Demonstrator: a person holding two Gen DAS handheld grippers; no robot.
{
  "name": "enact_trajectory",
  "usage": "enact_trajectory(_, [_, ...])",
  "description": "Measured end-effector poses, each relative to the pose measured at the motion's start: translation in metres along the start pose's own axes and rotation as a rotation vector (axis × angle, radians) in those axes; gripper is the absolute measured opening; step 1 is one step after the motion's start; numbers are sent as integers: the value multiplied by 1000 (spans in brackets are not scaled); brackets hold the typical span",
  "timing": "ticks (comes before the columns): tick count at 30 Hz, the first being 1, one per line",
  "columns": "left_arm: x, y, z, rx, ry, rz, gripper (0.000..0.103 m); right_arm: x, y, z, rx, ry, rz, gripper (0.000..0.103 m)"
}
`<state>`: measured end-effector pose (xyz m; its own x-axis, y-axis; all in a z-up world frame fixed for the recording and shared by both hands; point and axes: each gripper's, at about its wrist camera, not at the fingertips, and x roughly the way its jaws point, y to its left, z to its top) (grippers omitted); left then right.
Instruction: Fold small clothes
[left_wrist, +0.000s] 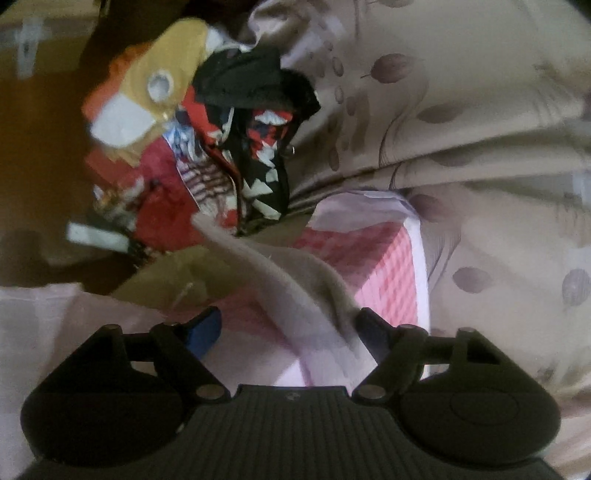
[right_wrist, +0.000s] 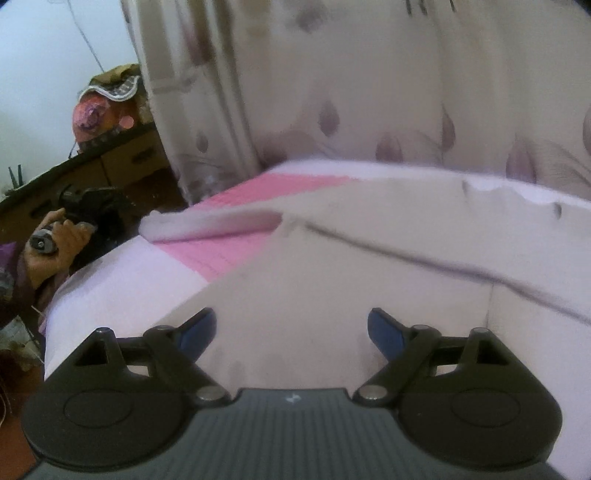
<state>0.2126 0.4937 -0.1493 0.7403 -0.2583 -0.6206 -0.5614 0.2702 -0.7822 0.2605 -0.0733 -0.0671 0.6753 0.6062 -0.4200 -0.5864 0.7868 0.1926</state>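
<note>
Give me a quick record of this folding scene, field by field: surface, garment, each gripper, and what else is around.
surface: pink and white mat
garment: beige cloth spread on the mat
left gripper: open, a strip of the cloth between its fingers
right gripper: open, over the cloth
nearby: clothes pile, flowered curtain

Black ribbed tool (right_wrist: 291, 328), blue fingertips (right_wrist: 195, 332), silver pivot screws.

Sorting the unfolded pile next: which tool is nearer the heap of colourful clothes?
Left. The left tool faces the heap of colourful clothes just beyond its fingertips; the right tool sits over the beige garment, no heap visible.
</note>
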Motion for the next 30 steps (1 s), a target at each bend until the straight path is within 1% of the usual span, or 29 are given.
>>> enact_trajectory(1, [5,2,1,-12,-5,0,68,0,1,-1,-10,-2,0,90])
enact_trajectory(2, [7,4,0,-17,-23,-16,50,0,3,-2,-18,-3,0,90])
enact_trajectory(3, [5,5,-1,-21,-54,-57,39,-1,3,-3,-23,-4,-4,90])
enact_trajectory(4, [2,2,-1,-22,-86,-55,17,-2,3,-4,-25,-6,-8,90])
enact_trajectory(5, [-3,-3,-4,-6,-123,-29,7,-2,2,-4,-25,-8,-6,90])
enact_trajectory(6, [-10,-8,-7,13,-164,0,7,-2,1,-5,-19,-9,-3,90])
enact_trajectory(7, [-15,-13,-12,21,-190,8,6,-2,-1,-5,-8,-11,-3,90])
enact_trajectory(9, [-28,-26,-20,56,-228,9,6,-2,-4,-5,19,-20,-1,90])
enact_trajectory(11, [-45,-46,-30,114,-274,-5,6,-4,-10,-5,51,-35,17,90])
enact_trajectory(14, [-71,-90,-55,238,-328,-40,5,-11,-23,-7,121,-82,44,90])
enact_trajectory(17, [-86,-146,-92,374,-354,-79,5,-23,-41,-10,237,-157,41,90])
enact_trajectory(20, [-85,-211,-142,525,-338,-135,5,-43,-59,-15,362,-226,39,90])
enact_trajectory(21, [-82,-235,-162,582,-324,-159,5,-50,-64,-17,395,-244,48,90])
enact_trajectory(24, [-61,-289,-223,702,-262,-216,5,-79,-80,-23,440,-300,43,90])
enact_trajectory(27, [-21,-339,-292,822,-170,-262,5,-108,-99,-30,461,-340,25,90])
enact_trajectory(30, [32,-368,-357,925,-91,-273,5,-135,-120,-43,493,-380,-2,90])
